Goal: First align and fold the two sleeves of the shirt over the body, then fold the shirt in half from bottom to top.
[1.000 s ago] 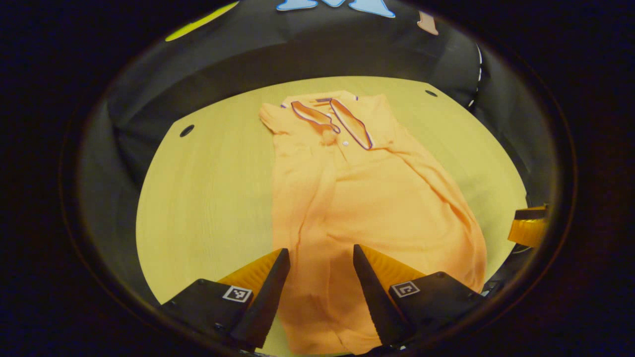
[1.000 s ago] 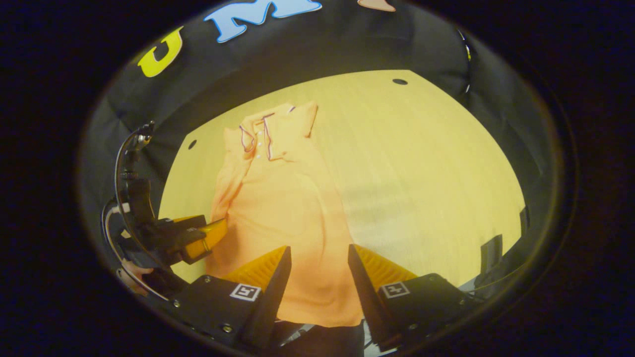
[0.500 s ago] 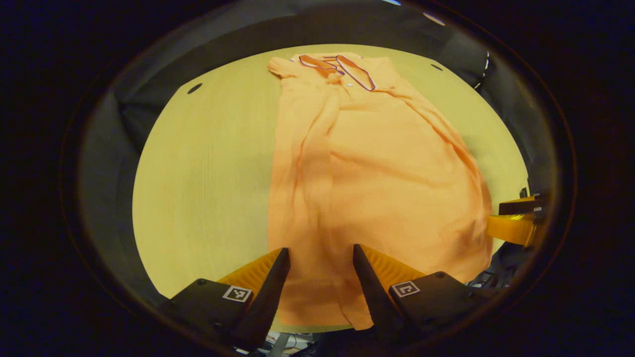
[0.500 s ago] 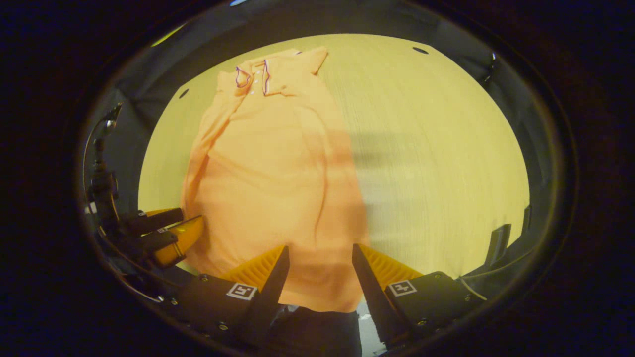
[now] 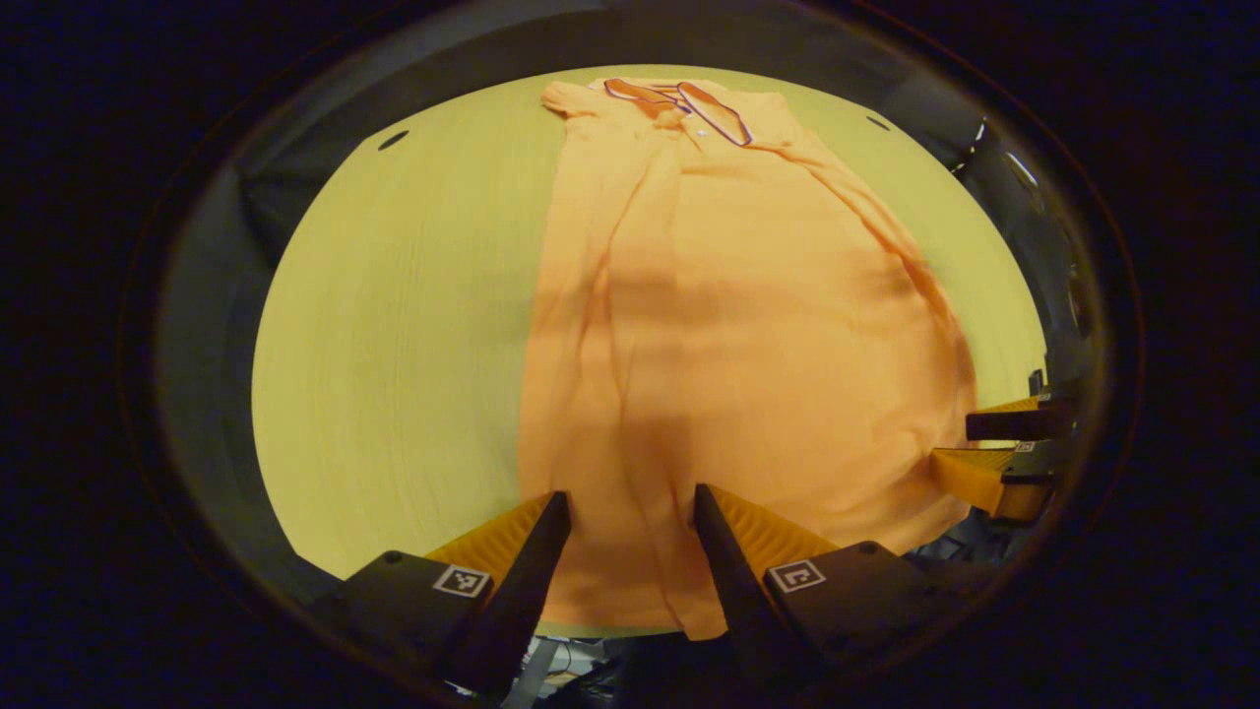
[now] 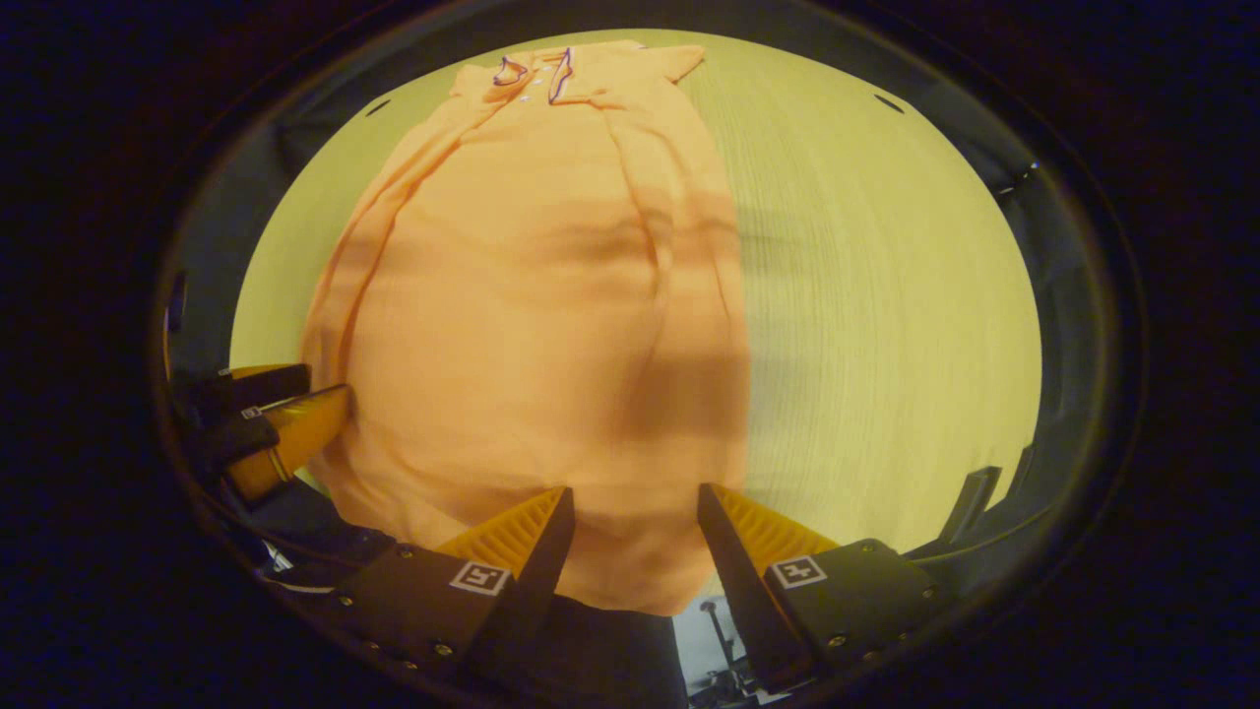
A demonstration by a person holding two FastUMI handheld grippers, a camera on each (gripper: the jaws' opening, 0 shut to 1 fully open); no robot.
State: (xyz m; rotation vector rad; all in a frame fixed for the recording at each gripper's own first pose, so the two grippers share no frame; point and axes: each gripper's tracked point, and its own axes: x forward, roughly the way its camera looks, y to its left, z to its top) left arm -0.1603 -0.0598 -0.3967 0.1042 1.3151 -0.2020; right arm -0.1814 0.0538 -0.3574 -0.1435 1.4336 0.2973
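An orange polo shirt (image 5: 748,325) lies flat on the pale wood table (image 5: 394,325), its dark-trimmed collar (image 5: 689,98) at the far end and both sides folded in over the body. The bottom hem hangs slightly over the near table edge. My left gripper (image 5: 630,497) is open above the hem's left part, with cloth showing between its fingers. My right gripper (image 6: 635,492) is open over the hem's right part of the shirt (image 6: 532,295). Each gripper appears in the other's view: the right gripper (image 5: 994,443) by the hem's right corner, the left gripper (image 6: 285,414) by the left corner.
Bare table (image 6: 886,295) stretches to the right of the shirt, and as much lies to its left. Small dark holes (image 5: 393,140) (image 6: 888,103) mark the far corners. A dark bracket (image 6: 970,502) stands at the table's near right edge.
Both grippers have tipped down and closed in on the bottom hem, so the shirt looms larger and the booth wall has slid out of view. Both stay open.
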